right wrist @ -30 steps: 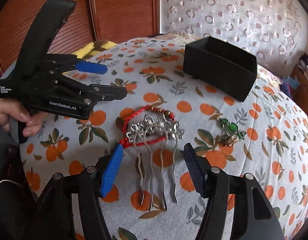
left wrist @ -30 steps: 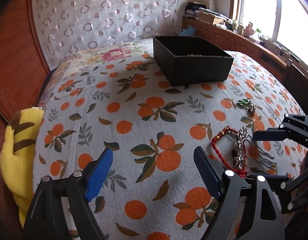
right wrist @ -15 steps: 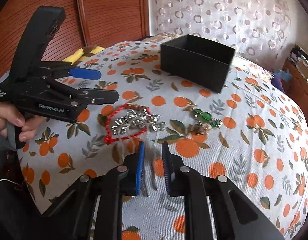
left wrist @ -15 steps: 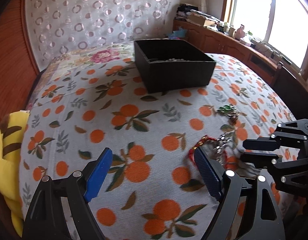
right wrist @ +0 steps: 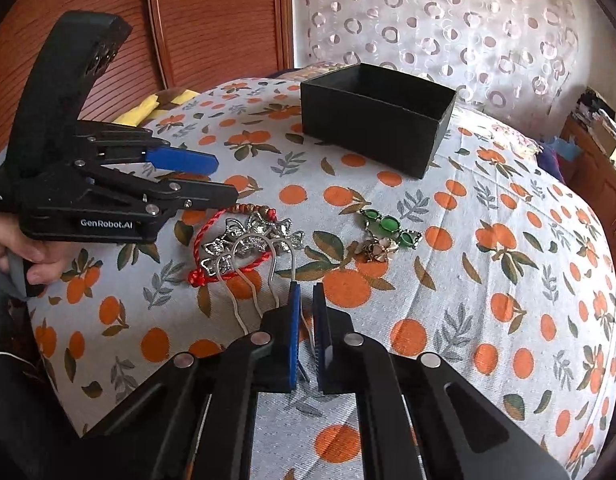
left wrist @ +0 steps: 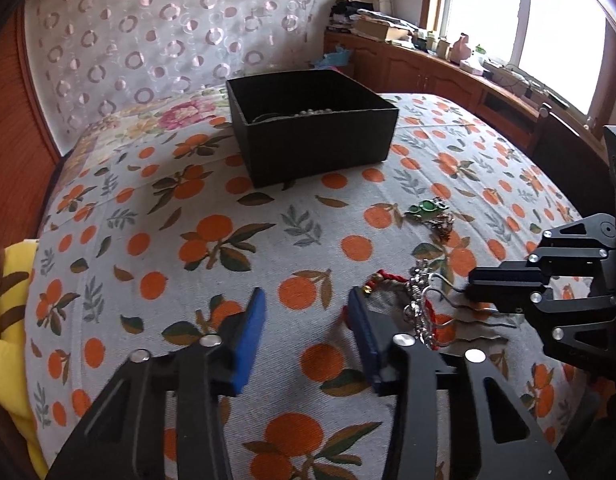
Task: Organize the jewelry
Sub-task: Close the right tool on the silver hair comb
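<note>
Nearest, the right gripper is being closed on one prong of the silver hair comb, apparently to lift it off the red cord bracelet beneath. Just left, the left gripper is being narrowed over bare orange-print bedspread, with nothing between its jaws. Farther off lie the green earrings and the open black box, presumably the destination.

The black box's contents are mostly hidden behind its wall; only pale beads peek out.
</note>
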A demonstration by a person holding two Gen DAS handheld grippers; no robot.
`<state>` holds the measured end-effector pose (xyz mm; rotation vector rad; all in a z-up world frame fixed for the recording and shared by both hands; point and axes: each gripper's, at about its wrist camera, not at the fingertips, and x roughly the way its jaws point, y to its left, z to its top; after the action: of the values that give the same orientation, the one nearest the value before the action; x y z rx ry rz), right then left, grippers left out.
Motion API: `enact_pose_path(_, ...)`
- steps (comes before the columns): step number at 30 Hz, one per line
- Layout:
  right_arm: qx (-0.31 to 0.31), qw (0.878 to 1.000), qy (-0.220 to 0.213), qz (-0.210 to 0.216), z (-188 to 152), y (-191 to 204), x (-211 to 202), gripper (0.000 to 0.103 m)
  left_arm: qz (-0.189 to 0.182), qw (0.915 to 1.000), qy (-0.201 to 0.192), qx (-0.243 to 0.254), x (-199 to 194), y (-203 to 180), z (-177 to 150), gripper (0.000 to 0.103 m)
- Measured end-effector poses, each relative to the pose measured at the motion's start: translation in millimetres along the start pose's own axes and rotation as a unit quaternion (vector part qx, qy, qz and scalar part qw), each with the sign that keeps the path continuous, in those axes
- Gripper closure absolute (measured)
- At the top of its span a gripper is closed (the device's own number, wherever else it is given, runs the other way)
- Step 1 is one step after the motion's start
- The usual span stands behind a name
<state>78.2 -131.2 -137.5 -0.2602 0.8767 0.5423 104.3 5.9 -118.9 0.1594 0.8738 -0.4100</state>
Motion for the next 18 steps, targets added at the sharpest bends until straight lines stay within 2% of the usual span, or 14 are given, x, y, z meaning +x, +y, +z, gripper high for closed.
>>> enact_pose_path(16, 0.039, 0.999, -0.015, -0.014, -8, -29, -12, 0.096, -0.047, 0.9988, -0.002, 0.008, 8, -20, 1, 0.072)
enact_pose_path(17, 0.043, 0.999, -0.019, -0.012, -7, -30, -14, 0.096, -0.047, 0.9989, -0.003, 0.009, 8, -21, 1, 0.075)
enact_pose_path(18, 0.046, 0.999, -0.022, -0.009, -7, -29, -15, 0.096, -0.044, 0.999, -0.004, 0.01, 8, -22, 2, 0.086)
